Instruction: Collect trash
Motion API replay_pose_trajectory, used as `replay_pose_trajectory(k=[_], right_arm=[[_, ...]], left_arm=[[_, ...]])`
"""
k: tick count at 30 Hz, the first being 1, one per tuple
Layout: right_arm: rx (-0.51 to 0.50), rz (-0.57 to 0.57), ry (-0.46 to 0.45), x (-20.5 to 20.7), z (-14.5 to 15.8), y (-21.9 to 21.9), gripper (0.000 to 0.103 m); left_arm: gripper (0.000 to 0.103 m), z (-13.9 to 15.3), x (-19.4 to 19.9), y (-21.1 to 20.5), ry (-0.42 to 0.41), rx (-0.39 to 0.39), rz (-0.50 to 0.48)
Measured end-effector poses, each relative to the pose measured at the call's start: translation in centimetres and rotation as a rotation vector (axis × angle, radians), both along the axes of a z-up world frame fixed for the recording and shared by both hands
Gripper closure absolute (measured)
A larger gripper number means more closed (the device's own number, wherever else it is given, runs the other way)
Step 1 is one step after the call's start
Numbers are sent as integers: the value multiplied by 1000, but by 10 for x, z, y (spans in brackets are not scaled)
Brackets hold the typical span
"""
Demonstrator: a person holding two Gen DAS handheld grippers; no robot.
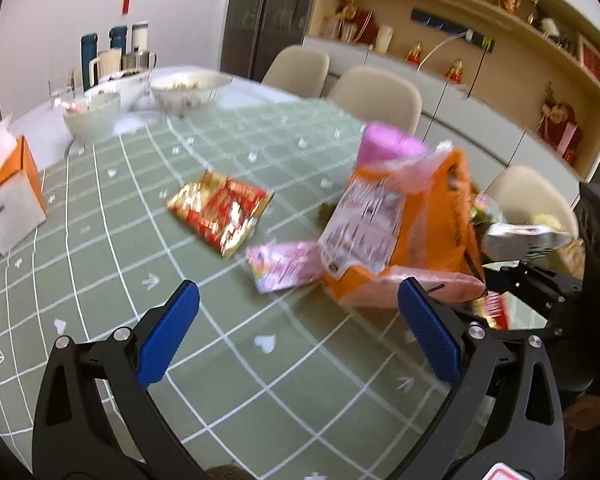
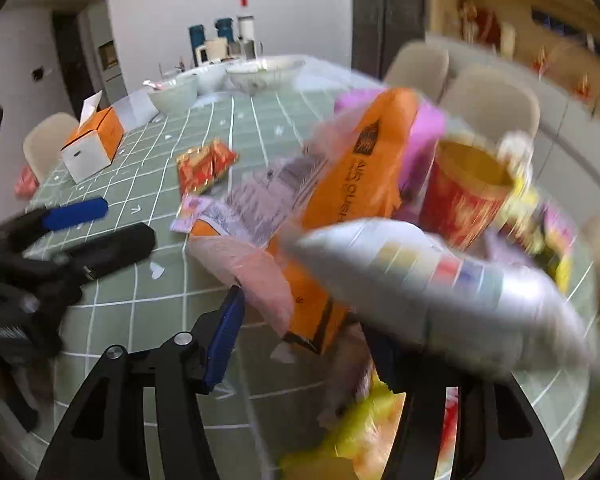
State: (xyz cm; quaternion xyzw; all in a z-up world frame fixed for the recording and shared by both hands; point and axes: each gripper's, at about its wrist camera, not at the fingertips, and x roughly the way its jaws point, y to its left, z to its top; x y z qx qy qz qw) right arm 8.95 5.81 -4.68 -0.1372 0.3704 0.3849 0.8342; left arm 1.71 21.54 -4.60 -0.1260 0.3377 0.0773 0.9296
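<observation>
My left gripper (image 1: 298, 332) is wide open, nothing between its pads. My right gripper (image 2: 300, 344) stands wide too; a silver packet (image 2: 432, 276) crosses its jaws, but blur hides whether it is gripped. I would slow down and keep the load level. Ahead of my left gripper: pink wrapper (image 1: 286, 266), red wrapper (image 1: 220, 212) beyond, orange bag (image 1: 404, 232) ahead-right.

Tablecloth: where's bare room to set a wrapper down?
Free: the tablecloth between the tissue box and red-gold wrapper, and the near patch under the open left gripper. Crowded: around the orange bag and bowls.
</observation>
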Motion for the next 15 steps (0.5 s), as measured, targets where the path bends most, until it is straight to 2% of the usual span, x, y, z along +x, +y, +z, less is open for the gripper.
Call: replay_pose_trajectory(k=[3,6,10,13,15], right_arm=[[38,13,38,-15,19,-25,49],[61,-31,51,-41,35,-63,48],[36,-218,-6,-67,51,-120,48],[42,-351,-21,-81,51,-162,48],[15,-445,-81,-96,51,-182,48]], left_arm=[[8,19,-5,-9,-21,4,-26],[8,39,-15,-28,-58,19,-84],[8,60,-34,-71,-77,119,-108],[8,68,-53,-109,-102,220,-47],[8,69,-59,-132,-92,205,-87]])
